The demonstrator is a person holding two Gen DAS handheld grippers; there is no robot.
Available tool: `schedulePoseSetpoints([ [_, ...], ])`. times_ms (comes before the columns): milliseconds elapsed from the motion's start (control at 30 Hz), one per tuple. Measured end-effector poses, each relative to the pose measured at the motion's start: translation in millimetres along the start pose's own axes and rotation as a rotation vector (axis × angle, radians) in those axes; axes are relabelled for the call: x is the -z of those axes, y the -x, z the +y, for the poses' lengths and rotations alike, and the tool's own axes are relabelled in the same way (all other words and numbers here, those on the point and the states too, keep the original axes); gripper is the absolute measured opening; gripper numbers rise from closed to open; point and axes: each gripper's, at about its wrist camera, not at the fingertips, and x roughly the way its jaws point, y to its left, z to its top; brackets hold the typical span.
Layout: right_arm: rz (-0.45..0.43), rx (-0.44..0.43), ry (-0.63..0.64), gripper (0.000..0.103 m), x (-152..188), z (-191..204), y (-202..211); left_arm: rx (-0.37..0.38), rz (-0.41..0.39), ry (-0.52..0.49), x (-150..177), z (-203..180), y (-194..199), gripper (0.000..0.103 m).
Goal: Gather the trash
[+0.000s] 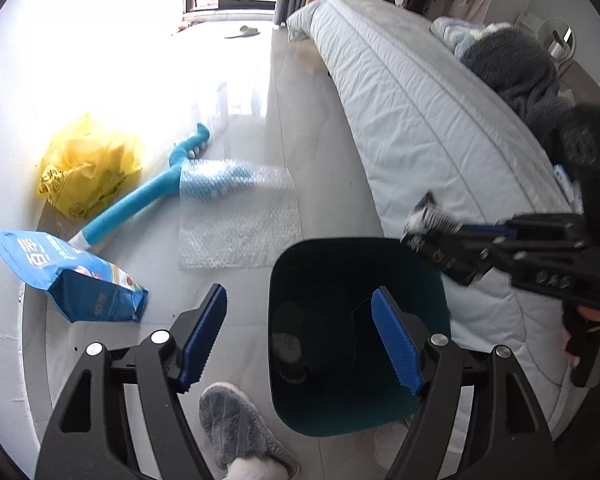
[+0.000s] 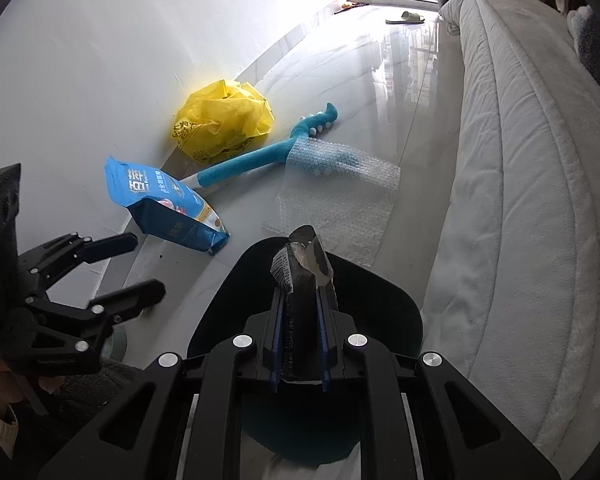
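Right wrist view: the right gripper point(image 2: 302, 312) is clamped on a crumpled dark foil wrapper with white print point(image 2: 302, 276), which stands up between the blue pads at the centre of the frame, directly over the open mouth of the dark teal plastic bin point(image 2: 384, 292) on the floor beside the bed with the pale quilted cover point(image 2: 520, 200). At the lower left of that frame the left gripper point(image 2: 140, 264) hangs with its jaws spread and nothing between them. In the left wrist view the same bin point(image 1: 284, 272) sits at lower centre, and a few dim items already lie at its bottom, too dark to name. So the collecting looks partly done: some rubbish is in, the wrapper appears about ready to be dropped, and several pieces are left on the shiny grey tile floor point(image 1: 300, 120). Those are, toward the left and centre of both frames, a crumpled yellow plastic bag point(image 2: 224, 118) against the white wall, a blue printed snack pouch point(image 2: 168, 208), a clear sheet of bubble wrap point(image 2: 336, 192) and a long turquoise foam-like stick with a curled end point(image 2: 244, 166), partly under the bubble wrap; whether that last one counts as trash I cannot tell.
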Motion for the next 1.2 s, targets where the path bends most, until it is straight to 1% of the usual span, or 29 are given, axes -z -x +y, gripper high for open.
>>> schedulePoseSetpoints([
  [167,0.056,0.007,-0.006,0.015,2,2,-15,-0.018,-0.103,0.003,-5,5,21,0.078],
  [267,0.081,0.007,-0.003,0.015,4,5,-24,-0.011,-0.173,0.009,-9,6,37,0.078],
  [333,0.103,0.012,0.004,0.015,5,7,-29,-0.004,-0.234,0.011,-12,5,51,0.078],
  [433,0.128,0.022,0.016,0.015,8,9,-39,0.007,-0.317,0.004,-17,-1,70,0.081],
  [533,0.147,0.033,0.019,0.015,11,8,-44,0.021,-0.384,-0.006,-20,-7,86,0.082],
  [700,0.188,0.053,0.024,0.017,17,9,-51,0.044,-0.461,-0.015,-24,-14,104,0.083],
  [833,0.198,0.056,0.036,0.017,18,11,-51,0.056,-0.494,-0.015,-27,-18,113,0.085],
  [867,0.198,0.054,0.038,0.020,18,12,-50,0.059,-0.503,-0.016,-27,-20,116,0.085],
  [900,0.196,0.053,0.039,0.028,18,12,-50,0.060,-0.514,-0.019,-28,-21,118,0.086],
  [933,0.192,0.054,0.041,0.033,18,12,-48,0.058,-0.526,-0.028,-29,-23,121,0.086],
  [967,0.189,0.054,0.042,0.042,18,12,-47,0.055,-0.538,-0.040,-28,-26,124,0.087],
  [1033,0.180,0.046,0.037,0.044,19,12,-44,0.052,-0.561,-0.061,-28,-30,129,0.088],
  [1133,0.166,0.038,0.030,0.046,19,13,-39,0.064,-0.574,-0.061,-29,-32,132,0.088],
  [1200,0.149,0.034,0.029,0.051,18,14,-35,0.074,-0.573,-0.049,-31,-33,132,0.088],
])
